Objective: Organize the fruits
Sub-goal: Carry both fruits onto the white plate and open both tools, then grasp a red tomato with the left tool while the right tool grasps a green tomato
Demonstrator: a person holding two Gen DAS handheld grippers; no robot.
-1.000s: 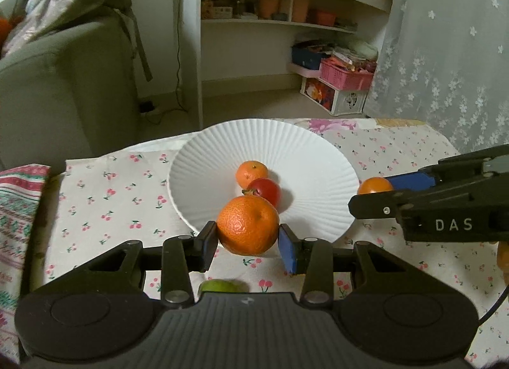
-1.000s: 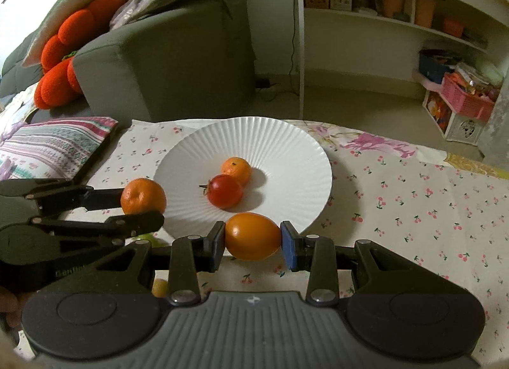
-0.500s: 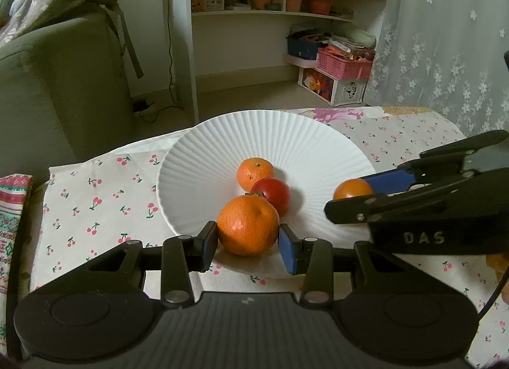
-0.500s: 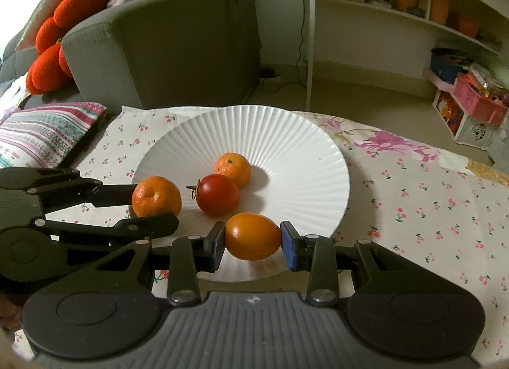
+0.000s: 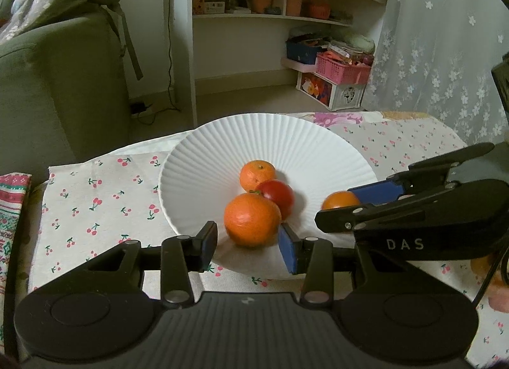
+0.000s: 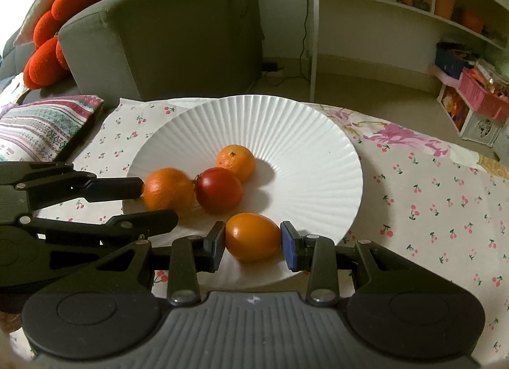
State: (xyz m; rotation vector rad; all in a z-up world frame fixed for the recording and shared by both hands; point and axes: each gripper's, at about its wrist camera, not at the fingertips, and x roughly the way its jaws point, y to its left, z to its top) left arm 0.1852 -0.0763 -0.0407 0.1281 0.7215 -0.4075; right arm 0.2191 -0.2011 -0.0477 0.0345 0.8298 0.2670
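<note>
Left wrist view: the left gripper (image 5: 248, 242) stands apart around the large mandarin (image 5: 252, 220), the left pad clear of it; the fruit rests on the white plate (image 5: 222, 140) against the red tomato (image 5: 276, 196). Right wrist view: the right gripper (image 6: 253, 244) is clamped on the orange oval tomato (image 6: 253, 236), long axis lying crosswise between the pads, over the plate's near rim. Only this view shows the red cushions (image 6: 54, 29).

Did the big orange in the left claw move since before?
Yes. The big orange went from the near rim onto the white plate, closer to the red tomato.
</note>
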